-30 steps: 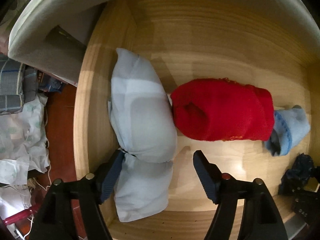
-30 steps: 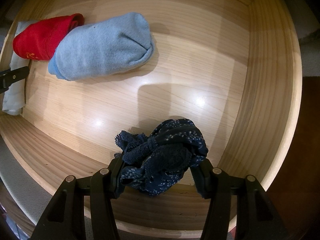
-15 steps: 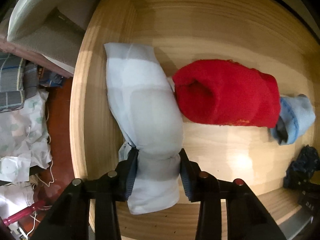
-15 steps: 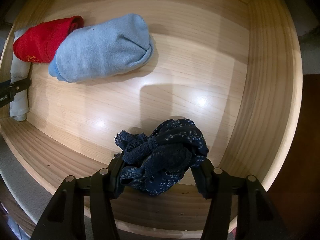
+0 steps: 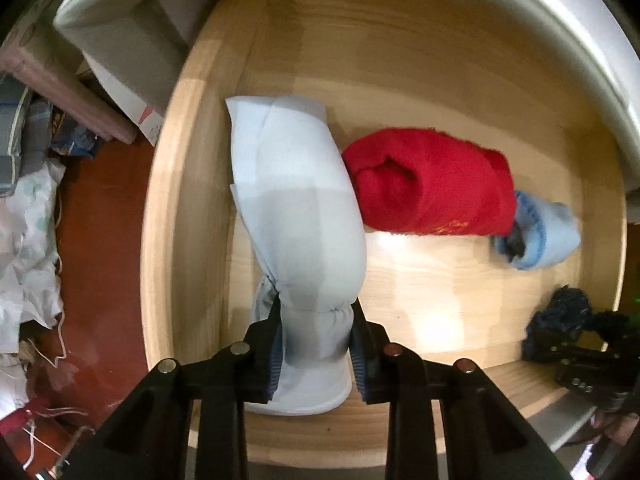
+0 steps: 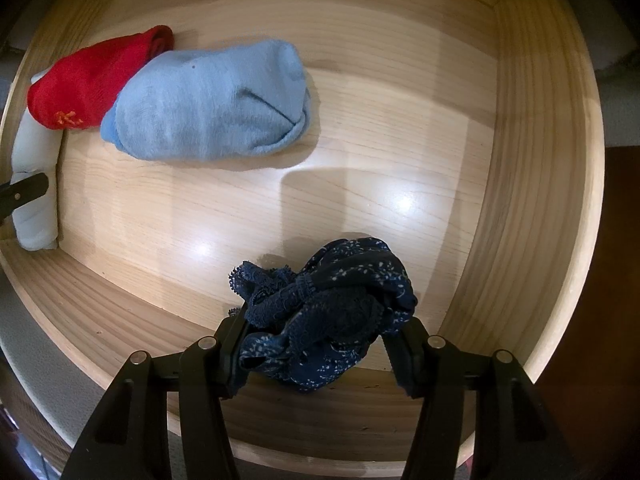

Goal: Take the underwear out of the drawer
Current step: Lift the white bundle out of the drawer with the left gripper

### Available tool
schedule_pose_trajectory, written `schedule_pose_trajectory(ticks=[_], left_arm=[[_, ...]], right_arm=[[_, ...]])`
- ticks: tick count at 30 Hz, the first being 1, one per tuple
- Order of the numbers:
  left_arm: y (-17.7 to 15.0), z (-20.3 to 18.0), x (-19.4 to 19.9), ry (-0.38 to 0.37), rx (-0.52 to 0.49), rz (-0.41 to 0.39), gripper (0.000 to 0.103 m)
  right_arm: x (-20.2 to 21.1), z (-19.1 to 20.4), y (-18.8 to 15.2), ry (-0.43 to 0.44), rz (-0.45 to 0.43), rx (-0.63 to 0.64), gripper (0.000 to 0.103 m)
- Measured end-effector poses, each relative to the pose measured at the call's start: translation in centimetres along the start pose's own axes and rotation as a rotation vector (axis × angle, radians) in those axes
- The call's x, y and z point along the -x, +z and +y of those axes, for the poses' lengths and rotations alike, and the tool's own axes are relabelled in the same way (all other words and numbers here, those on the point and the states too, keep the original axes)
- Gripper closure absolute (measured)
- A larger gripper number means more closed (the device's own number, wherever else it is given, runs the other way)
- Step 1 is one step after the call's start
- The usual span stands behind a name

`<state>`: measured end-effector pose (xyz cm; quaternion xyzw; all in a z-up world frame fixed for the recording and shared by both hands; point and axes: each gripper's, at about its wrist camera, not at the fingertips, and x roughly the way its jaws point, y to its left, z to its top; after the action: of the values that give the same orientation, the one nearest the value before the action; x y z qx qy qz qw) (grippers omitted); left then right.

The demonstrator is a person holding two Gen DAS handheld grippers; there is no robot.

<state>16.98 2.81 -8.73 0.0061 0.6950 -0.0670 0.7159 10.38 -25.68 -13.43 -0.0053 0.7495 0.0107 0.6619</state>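
An open wooden drawer (image 5: 188, 184) holds rolled garments. My left gripper (image 5: 316, 332) points down into its left end. Its jaws are closing, and the pads pinch the near end of a pale blue-white underwear roll (image 5: 296, 200), which bunches between them. A red roll (image 5: 432, 188) and a light blue roll (image 6: 212, 100) lie beside it. At the drawer's (image 6: 540, 160) right end my right gripper (image 6: 320, 332) is shut on crumpled navy lace underwear (image 6: 332, 312), near the front wall.
Left of the drawer, a red-brown floor (image 5: 100, 220) carries crumpled white cloth (image 5: 28, 248), a cardboard box (image 5: 120, 56) and thin cords. A grey-white cabinet edge (image 5: 592, 40) curves over the drawer's back. Bare drawer bottom (image 6: 360, 168) lies between the rolls and the navy piece.
My left gripper's wide jaws came together on the pale roll's near end and squeezed it. The left view drifted a little across the drawer. The right gripper and navy underwear stayed put.
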Motion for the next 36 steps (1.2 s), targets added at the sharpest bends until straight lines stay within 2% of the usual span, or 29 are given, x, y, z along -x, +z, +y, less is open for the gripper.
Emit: schedule_pose_trajectory(ticks=[8,21,36], left_arm=[[0.2,1.0,2.5,-0.031,0.013,-0.033,0.075],[-1.5,-0.9,7.5,-0.044,-0.024,-0.091,0.075],[-3.9,-0.2,10.2,-0.053,-0.030,-0.149,0.075]], right_arm=[[0.0,0.0,0.0,-0.002,0.000,0.001,0.049],[0.0,0.0,0.0,-0.004,-0.002,0.001,0.049],[0.1,-0.3,-0.3,-0.042,-0.015,-0.019,0.055]])
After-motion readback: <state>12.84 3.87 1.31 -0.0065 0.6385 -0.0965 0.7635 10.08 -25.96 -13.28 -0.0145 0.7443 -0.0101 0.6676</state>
